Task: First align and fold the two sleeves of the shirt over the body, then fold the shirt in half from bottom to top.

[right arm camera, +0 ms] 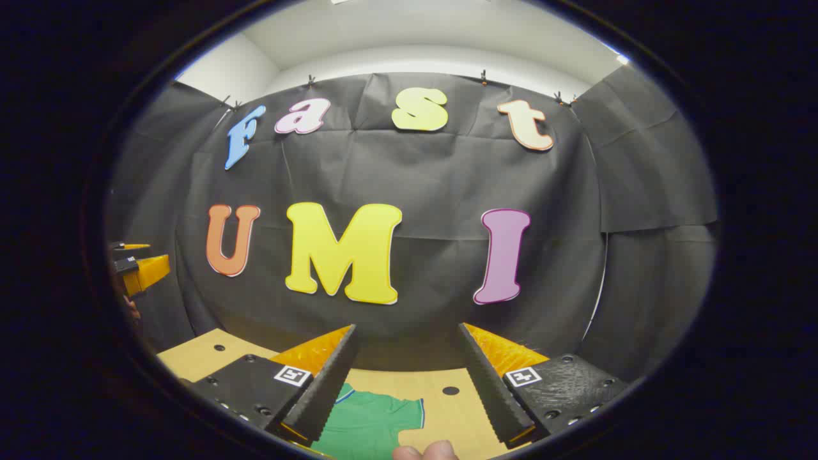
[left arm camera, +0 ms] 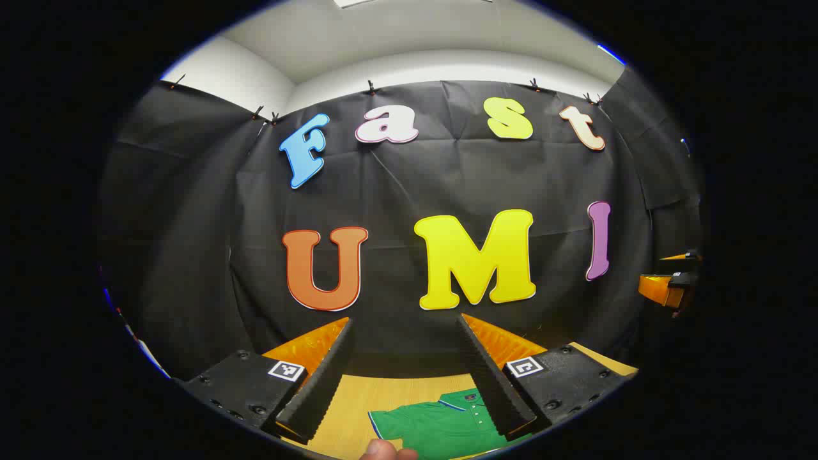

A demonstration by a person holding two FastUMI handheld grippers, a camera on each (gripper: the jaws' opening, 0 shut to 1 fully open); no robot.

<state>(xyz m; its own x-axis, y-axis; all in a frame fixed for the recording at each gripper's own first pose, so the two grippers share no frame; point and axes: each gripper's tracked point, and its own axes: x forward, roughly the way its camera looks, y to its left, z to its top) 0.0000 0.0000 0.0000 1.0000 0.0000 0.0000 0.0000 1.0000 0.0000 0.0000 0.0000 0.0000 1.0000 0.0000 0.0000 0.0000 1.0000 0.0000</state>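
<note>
- Below the left gripper (left arm camera: 406, 367), in the left gripper view: green shirt (left arm camera: 441, 425) lies flat on the wooden table (left arm camera: 358, 402), collar toward the booth wall, one sleeve edge ending short of the table's bare left part.
- Left gripper held above the table, fingers spread wide, nothing between them; free air between it and the cloth wall.
- Far right edge: the right gripper (left arm camera: 671, 281), well apart from the left.
- A fingertip (left arm camera: 386, 451) shows at bottom edge.
- Right gripper view: right gripper (right arm camera: 406, 367) also wide apart, holding nothing, raised over the table.
- Shirt's sleeve (right arm camera: 383, 415) sits low left; bare tabletop with a small hole (right arm camera: 450, 390) to its right.
- Left gripper at far left edge; its opening is unclear from there.
</note>
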